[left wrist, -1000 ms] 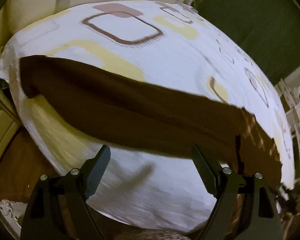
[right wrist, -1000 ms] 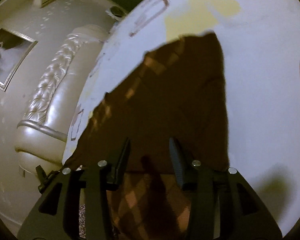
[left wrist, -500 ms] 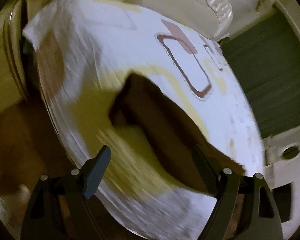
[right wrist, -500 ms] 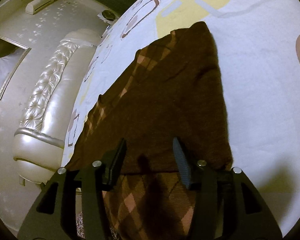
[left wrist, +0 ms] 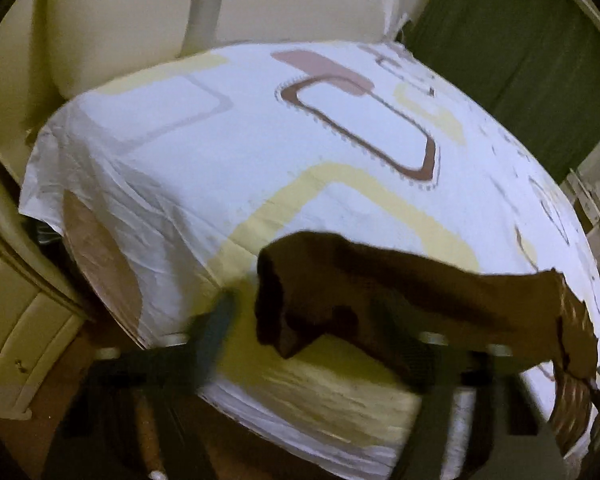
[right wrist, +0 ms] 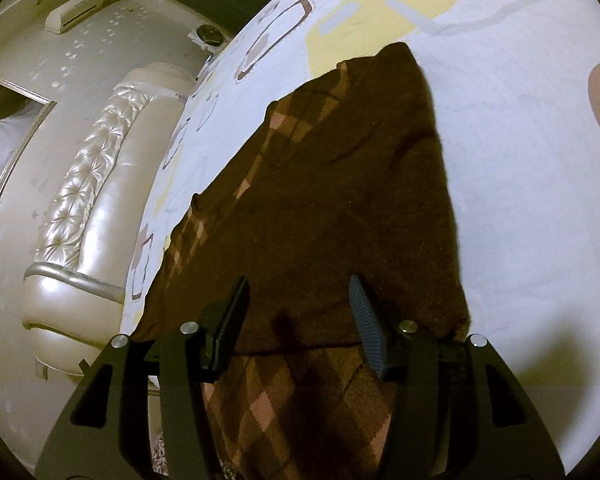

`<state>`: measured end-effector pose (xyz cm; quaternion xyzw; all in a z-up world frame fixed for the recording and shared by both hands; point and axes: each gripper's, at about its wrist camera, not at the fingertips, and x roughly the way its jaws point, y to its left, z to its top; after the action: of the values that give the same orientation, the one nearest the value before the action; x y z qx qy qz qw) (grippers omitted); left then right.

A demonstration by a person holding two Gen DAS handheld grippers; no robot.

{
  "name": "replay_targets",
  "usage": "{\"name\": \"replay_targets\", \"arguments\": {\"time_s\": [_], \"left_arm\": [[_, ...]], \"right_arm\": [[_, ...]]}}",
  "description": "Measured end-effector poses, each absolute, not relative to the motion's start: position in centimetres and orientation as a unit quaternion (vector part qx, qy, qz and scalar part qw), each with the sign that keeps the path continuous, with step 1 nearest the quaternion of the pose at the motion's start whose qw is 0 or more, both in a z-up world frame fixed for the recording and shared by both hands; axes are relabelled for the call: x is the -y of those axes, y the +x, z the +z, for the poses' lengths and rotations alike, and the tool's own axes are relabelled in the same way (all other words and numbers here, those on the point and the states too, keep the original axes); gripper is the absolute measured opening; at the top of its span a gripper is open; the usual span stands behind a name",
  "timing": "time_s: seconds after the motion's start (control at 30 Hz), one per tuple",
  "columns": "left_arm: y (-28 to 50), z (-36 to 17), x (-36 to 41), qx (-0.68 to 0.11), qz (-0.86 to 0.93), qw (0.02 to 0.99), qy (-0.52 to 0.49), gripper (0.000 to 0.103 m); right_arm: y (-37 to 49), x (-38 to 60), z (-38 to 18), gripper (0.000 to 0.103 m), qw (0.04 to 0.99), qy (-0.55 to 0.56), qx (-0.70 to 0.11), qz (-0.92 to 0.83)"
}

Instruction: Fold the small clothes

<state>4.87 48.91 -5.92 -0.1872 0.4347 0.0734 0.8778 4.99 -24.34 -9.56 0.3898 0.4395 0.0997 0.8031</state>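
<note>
A dark brown knitted garment (right wrist: 340, 200) with a tan diamond pattern lies spread on the bed sheet (right wrist: 520, 160). My right gripper (right wrist: 296, 312) is open and empty, just above the garment's near part. In the left wrist view the garment (left wrist: 400, 292) lies across the near right of the bed, its left end bunched. My left gripper (left wrist: 312, 344) is blurred, open and empty, with its right finger (left wrist: 412, 344) over the garment's near edge.
The white sheet with yellow and brown rectangles (left wrist: 260, 152) covers the bed. A cream tufted headboard (right wrist: 84, 184) stands to the left in the right wrist view. A cream cabinet (left wrist: 16, 312) and wooden floor are at the bed's near left. A green curtain (left wrist: 512, 40) hangs behind.
The left gripper swung fast across the bed's end and now faces the garment's bunched left end. The right gripper backed off a little, so more of the garment shows.
</note>
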Motion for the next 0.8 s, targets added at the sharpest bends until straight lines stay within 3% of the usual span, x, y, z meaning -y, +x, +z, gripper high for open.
{"name": "replay_targets", "arguments": {"time_s": [0.07,0.17,0.5,0.8], "left_arm": [[5.2,-7.0,-49.5,-0.462,0.069,0.858,-0.211,0.018],[5.1,-7.0,-49.8,-0.477,0.06,0.849,-0.219,0.01],[3.7,-0.4,-50.0,-0.446,-0.032,0.824,-0.349,0.007],[5.9,5.3,-40.2,-0.489,-0.12,0.789,-0.352,0.005]], "right_arm": [[4.9,24.3,-9.5,0.052,0.804,0.389,-0.439,0.098],[4.9,24.2,-9.5,0.052,0.806,0.387,-0.437,0.095],[4.8,24.3,-9.4,0.052,0.807,0.393,-0.432,0.092],[4.7,24.5,-9.1,0.052,0.808,0.393,-0.43,0.088]]}}
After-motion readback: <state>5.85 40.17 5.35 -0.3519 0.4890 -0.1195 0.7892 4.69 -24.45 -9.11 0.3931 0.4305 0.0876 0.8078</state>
